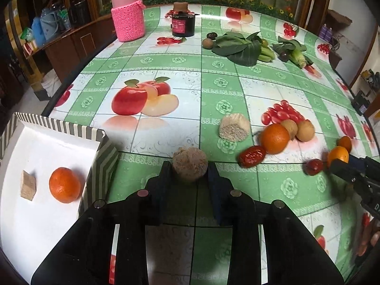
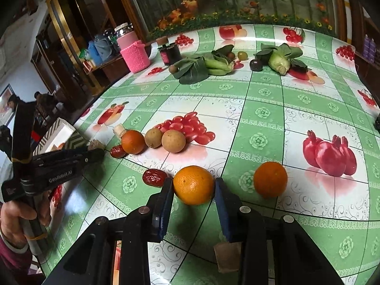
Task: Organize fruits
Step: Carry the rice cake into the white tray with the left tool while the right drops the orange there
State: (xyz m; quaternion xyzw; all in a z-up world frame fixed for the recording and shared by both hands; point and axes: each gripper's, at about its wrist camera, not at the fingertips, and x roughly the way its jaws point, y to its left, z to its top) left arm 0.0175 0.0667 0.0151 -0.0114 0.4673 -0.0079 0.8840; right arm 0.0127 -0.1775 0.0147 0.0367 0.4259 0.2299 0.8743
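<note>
My left gripper (image 1: 190, 168) is shut on a round brown fuzzy fruit (image 1: 189, 167), held just above the table beside the striped tray (image 1: 61, 125). The tray holds an orange (image 1: 64, 185) and a tan cube (image 1: 28, 185). My right gripper (image 2: 193, 186) has its jaws around an orange (image 2: 193, 184), pads close to its sides; a shadow lies under the orange. A second orange (image 2: 270, 179) and a red date (image 2: 154, 177) lie beside it. Farther off sit another orange (image 2: 133, 141), two brown longans (image 2: 173, 140) and a date (image 2: 118, 151).
A cut tan chunk (image 1: 234, 128) lies mid-table. Leafy greens (image 1: 239, 46), dark plums and small fruits lie at the back. A pink knitted jar (image 1: 128, 16) and dark jar (image 1: 182, 21) stand at the far left. The table edge curves left.
</note>
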